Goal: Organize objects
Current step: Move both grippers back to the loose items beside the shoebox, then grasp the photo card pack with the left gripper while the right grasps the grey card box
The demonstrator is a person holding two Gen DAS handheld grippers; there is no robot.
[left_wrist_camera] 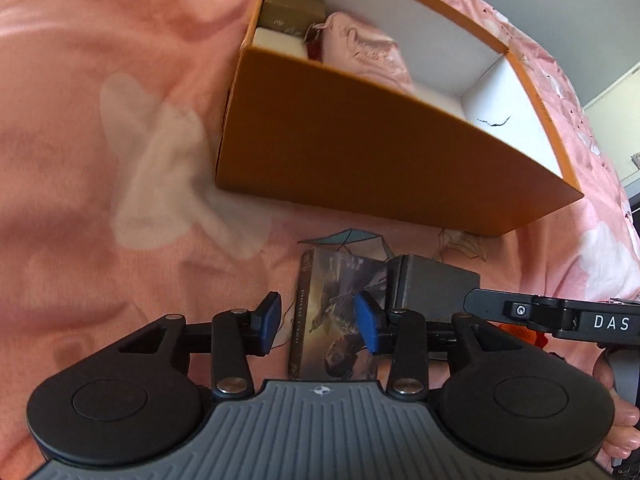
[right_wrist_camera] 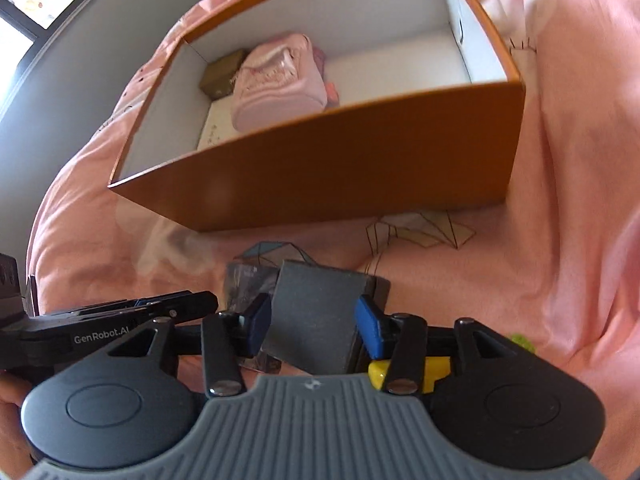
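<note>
An open orange box [left_wrist_camera: 360,152] with a white inside stands on pink bedding; it holds a pink pouch [left_wrist_camera: 360,52] and a gold-brown box [left_wrist_camera: 292,12]. In front of it lie an illustrated box [left_wrist_camera: 332,320] and a dark grey box [left_wrist_camera: 432,284], side by side. My left gripper [left_wrist_camera: 320,324] hangs open over the illustrated box, with its pads astride it and a gap at the left pad. My right gripper [right_wrist_camera: 313,330] is open around the grey box [right_wrist_camera: 316,320], its blue pads close beside the box's sides. The orange box [right_wrist_camera: 320,168] and pink pouch [right_wrist_camera: 280,80] also show in the right wrist view.
A yellow object [right_wrist_camera: 400,372] and a small green piece [right_wrist_camera: 520,342] lie on the bedding [right_wrist_camera: 560,200] under the right gripper. Something orange-red [left_wrist_camera: 532,334] sits at the right. A grey wall and a window [right_wrist_camera: 24,8] are beyond the bed. A hand [left_wrist_camera: 616,420] holds each gripper.
</note>
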